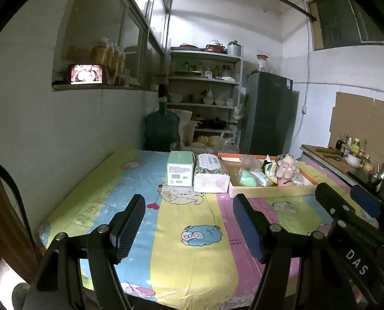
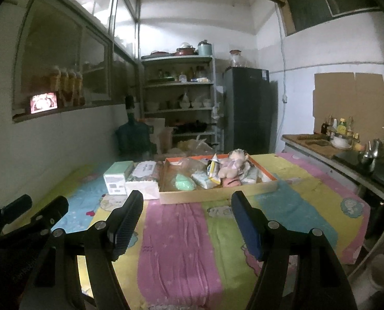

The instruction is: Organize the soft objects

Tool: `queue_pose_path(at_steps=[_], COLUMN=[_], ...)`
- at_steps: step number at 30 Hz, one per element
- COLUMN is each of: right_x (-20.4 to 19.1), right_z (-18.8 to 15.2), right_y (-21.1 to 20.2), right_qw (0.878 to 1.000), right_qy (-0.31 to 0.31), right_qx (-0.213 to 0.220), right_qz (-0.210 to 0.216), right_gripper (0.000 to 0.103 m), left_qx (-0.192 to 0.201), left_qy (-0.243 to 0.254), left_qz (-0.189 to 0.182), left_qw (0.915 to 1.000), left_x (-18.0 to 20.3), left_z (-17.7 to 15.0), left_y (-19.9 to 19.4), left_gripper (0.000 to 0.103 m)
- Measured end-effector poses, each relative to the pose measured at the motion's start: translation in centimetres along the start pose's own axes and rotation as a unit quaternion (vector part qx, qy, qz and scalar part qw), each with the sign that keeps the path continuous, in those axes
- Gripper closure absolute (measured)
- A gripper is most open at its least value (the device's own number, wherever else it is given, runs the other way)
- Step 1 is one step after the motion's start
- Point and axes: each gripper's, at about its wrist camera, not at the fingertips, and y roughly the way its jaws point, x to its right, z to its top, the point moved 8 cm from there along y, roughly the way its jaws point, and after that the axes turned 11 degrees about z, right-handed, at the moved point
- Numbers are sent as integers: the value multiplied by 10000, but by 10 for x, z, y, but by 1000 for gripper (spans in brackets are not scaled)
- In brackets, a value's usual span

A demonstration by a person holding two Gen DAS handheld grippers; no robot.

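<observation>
A shallow cardboard tray (image 1: 272, 190) (image 2: 217, 193) sits at the far side of a table with a striped cartoon cloth (image 1: 192, 253) (image 2: 181, 245). In it lie a plush doll (image 1: 286, 169) (image 2: 233, 165), a mint-green soft lump (image 1: 247, 178) (image 2: 185, 182), tissue packets (image 2: 202, 179) and a yellow packet (image 2: 212, 170). My left gripper (image 1: 189, 206) is open and empty over the near cloth, well short of the tray. My right gripper (image 2: 186, 204) is open and empty too, its tips just short of the tray's front wall. The right gripper's body (image 1: 347, 211) shows at the left view's right edge.
A mint-green box (image 1: 180, 168) (image 2: 118, 178) and a white tissue pack (image 1: 211, 174) (image 2: 144, 180) stand left of the tray. Behind are a water jug (image 1: 162, 126), a shelf rack (image 1: 204, 90), a dark fridge (image 1: 268, 113) and, at right, a counter (image 2: 329, 149) with bottles.
</observation>
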Motion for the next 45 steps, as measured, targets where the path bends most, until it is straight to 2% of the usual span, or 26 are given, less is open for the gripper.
queue_pose_path(at_steps=[9, 45], right_x=[-6, -7], right_z=[1, -1], right_y=[-18, -21], right_qw=[9998, 9998], right_qy=[-138, -170], right_qx=[131, 64], right_qz=[-59, -48], right_gripper=[30, 30], left_qx=[105, 221], left_qy=[-44, -10], left_qz=[15, 23], left_qw=[9999, 9998], left_x=[-5, -7], left_z=[5, 8], left_y=[-10, -16], left_gripper=[33, 33])
